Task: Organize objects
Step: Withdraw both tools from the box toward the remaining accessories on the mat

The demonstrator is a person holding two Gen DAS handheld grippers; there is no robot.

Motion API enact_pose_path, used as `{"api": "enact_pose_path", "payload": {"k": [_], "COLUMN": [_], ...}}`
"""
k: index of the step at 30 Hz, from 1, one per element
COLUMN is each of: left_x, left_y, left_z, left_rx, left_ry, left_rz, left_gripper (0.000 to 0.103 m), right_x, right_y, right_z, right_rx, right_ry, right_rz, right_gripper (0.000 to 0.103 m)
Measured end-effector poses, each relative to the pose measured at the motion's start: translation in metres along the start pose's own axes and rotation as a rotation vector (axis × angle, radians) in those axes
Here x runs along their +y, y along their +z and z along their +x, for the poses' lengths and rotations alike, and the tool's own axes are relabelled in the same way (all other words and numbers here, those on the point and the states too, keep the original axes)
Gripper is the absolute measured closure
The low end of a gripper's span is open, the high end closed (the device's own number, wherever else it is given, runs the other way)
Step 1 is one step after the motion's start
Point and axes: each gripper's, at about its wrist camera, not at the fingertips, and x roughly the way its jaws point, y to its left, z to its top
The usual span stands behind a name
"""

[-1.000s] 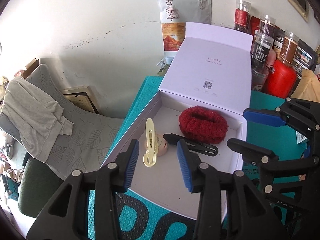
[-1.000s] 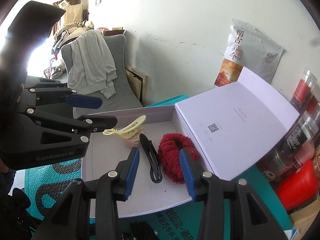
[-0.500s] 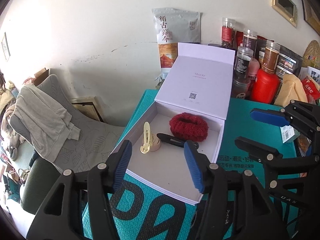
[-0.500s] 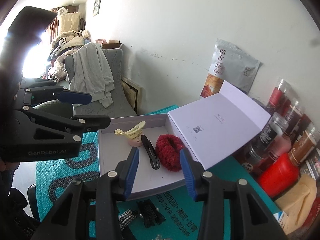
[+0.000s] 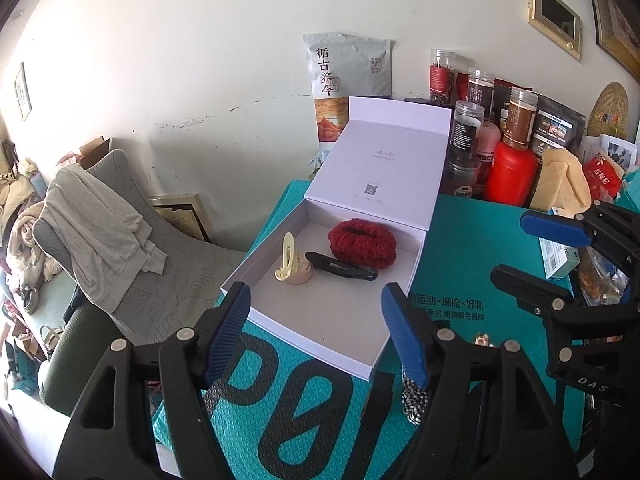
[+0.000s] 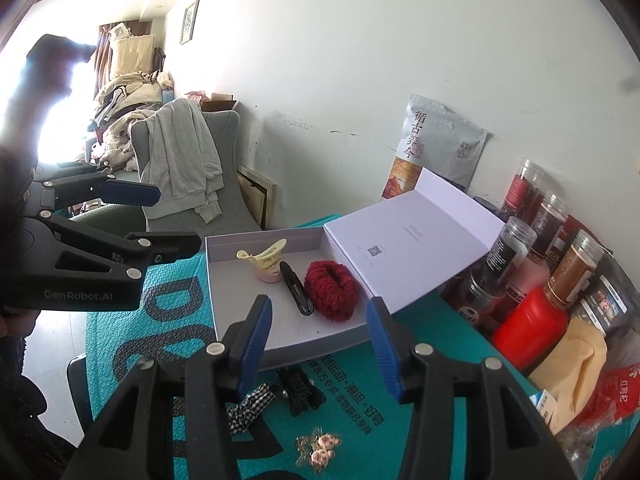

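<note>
Left wrist view: your left claw [image 5: 316, 330] is opening, empty, above the white box [image 5: 332, 320] holding a red scrunchie [image 5: 362, 244], black clip [image 5: 340, 266] and cream clip [image 5: 287, 256].

Right wrist view: your right claw [image 6: 318, 334] is opening, empty; a checked bow [image 6: 250, 402] lies on the table [image 6: 360, 420].

Colours on the teal mat [image 6: 120, 320]

White box [image 5: 352, 320] holds a red scrunchie [image 5: 362, 244], black clip [image 5: 340, 271], cream clip [image 5: 286, 255]; outside lies a black-and-white checked bow [image 6: 250, 404].

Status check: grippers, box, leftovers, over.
Left gripper, right gripper opening, empty. Box open, scrunchie inside. Checkered bow, black bow outside.
</note>
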Motion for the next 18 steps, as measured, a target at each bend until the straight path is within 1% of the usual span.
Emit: {"api": "enact_pose_path", "payload": {"k": [10, 15, 18], "left_x": [-0.025, -0.039, -0.052], "left_y": [-0.027, -0.045, -0.055], "left_z": [-0.014, -0.014, -0.013], "left_rx": [0.018, 0.026, 0.018], "left_ry": [-0.012, -0.045, -0.04], "left_rz": [0.012, 0.015, 0.049], "left_gripper": [0.034, 0.034, 0.034], "right_x": [0.0, -0.003, -0.002], "right_y": [-0.03, -0.05, -0.062], "right_z": [-0.017, -0.021, -0.023], "right_rx": [0.027, 0.05, 0.062], "right_ry": [-0.018, -0.028, -0.067], "right_rz": [0.022, 0.045, 0.037], "right_gripper": [0.053, 0.053, 0.053]}}
